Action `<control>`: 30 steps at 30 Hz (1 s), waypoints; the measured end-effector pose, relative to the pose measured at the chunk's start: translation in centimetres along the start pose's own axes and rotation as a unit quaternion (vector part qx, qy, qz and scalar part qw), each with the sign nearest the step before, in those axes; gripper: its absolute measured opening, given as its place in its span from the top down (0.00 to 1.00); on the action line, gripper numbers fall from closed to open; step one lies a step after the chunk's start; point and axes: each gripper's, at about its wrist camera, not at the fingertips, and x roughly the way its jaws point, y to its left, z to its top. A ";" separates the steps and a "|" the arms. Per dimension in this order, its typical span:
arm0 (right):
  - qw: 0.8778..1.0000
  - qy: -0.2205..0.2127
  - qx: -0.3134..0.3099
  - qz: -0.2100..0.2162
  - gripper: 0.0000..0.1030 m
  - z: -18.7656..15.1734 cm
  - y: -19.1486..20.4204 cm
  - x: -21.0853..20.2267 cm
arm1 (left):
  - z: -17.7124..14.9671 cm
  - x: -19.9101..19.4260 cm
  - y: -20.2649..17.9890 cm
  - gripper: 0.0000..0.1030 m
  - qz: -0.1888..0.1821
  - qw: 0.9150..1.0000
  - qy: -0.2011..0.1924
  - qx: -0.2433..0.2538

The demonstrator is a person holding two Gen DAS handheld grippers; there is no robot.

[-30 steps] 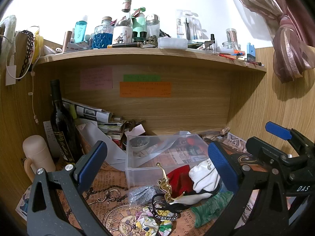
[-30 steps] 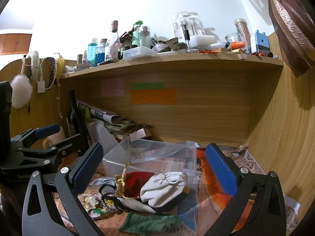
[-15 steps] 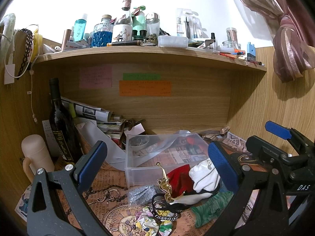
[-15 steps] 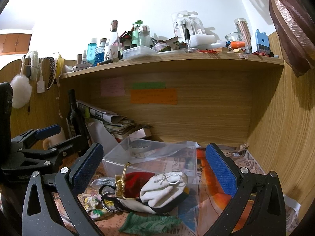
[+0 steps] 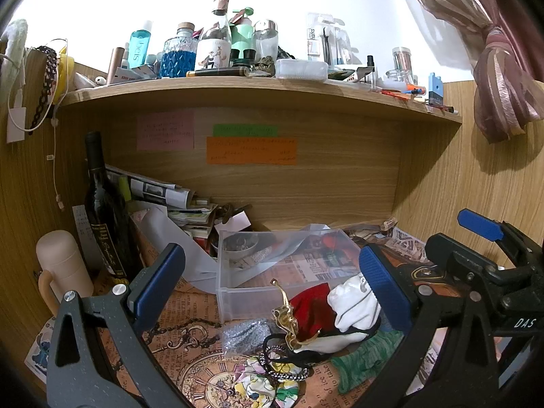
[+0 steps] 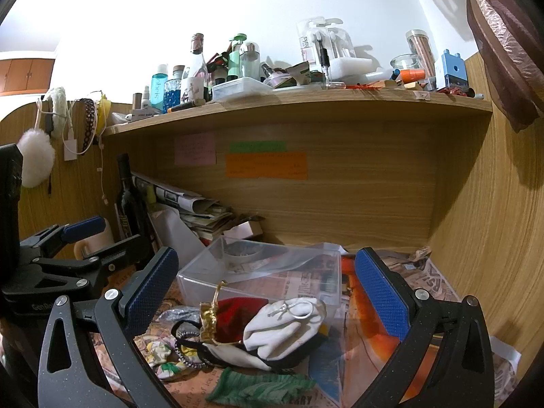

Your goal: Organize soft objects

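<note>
While both tools hang above the mess, the fingers of the left gripper [image 5: 272, 284] are spread wide and hold nothing, and the fingers of the right gripper [image 6: 267, 287] are spread wide and empty too. Just past them, on the tabletop [image 5: 176, 357] with its clock-print paper, sits a little heap of soft things. A white pouch [image 6: 285, 323] lies on top, touching a red pouch [image 6: 234, 316] with a gold trim. In front of those lies a green knitted cloth [image 6: 261, 389], and to the left sit a flowery scrunchie [image 5: 268, 386] and some dark hair bands [image 6: 188, 343]. A shiny silver bag [image 5: 243, 335] lies beside them. Right behind the heap stands a clear plastic box [image 5: 282, 265], mostly bare inside, with a loose clear sheet draped in it. Farther back is a dark bottle [image 5: 105, 217] and a shelf [image 5: 258, 90] crowded with jars. I think the sorting has not really begun, since nothing soft is in the box yet. Next, one tool should probably come down over the white pouch, close gently on it, and lift it without dragging the hair bands along.
</note>
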 end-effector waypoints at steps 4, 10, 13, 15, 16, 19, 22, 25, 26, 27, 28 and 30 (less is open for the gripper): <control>1.000 0.001 0.001 0.000 0.00 0.0 0.0 0.0 | 0.0 0.0 0.0 0.00 0.000 1.000 0.000 0.000; 1.000 0.001 0.001 0.000 0.00 0.0 0.0 0.1 | 0.0 0.0 0.0 0.00 0.001 1.000 0.000 0.000; 1.000 0.001 0.001 0.001 0.00 0.0 0.0 0.1 | 0.0 0.0 0.0 0.00 0.001 1.000 0.001 0.000; 1.000 0.001 0.002 0.001 0.00 0.0 0.1 0.2 | 0.0 0.0 0.0 0.00 0.000 1.000 0.001 0.000; 1.000 0.001 0.001 0.001 0.00 -0.1 0.0 0.1 | 0.0 0.0 0.0 0.00 0.000 1.000 0.001 0.000; 1.000 0.001 0.001 0.000 0.00 -0.1 0.0 0.2 | 0.0 0.0 0.0 0.00 0.000 1.000 0.001 0.000; 1.000 0.003 0.002 0.001 0.00 -0.1 0.1 0.5 | -0.2 0.1 0.0 0.00 -0.001 1.000 0.002 -0.001; 1.000 0.006 0.005 0.001 0.00 -0.4 0.1 0.6 | -0.5 0.3 0.0 0.00 -0.003 1.000 0.004 -0.002; 1.000 0.008 0.006 0.001 0.00 -0.4 0.1 0.6 | -0.6 0.4 0.1 0.00 -0.004 1.000 0.006 -0.003; 1.000 0.010 0.007 0.001 0.00 -0.5 0.1 0.7 | -0.6 0.6 0.2 0.00 -0.006 1.000 0.009 -0.004; 1.000 0.015 0.008 0.002 0.00 -0.6 0.0 1.0 | -0.7 0.7 0.2 0.00 -0.010 1.000 0.013 -0.004; 1.000 0.022 0.012 0.000 0.00 -0.9 -0.3 1.3 | -1.0 1.2 0.4 0.00 -0.011 1.000 0.021 -0.006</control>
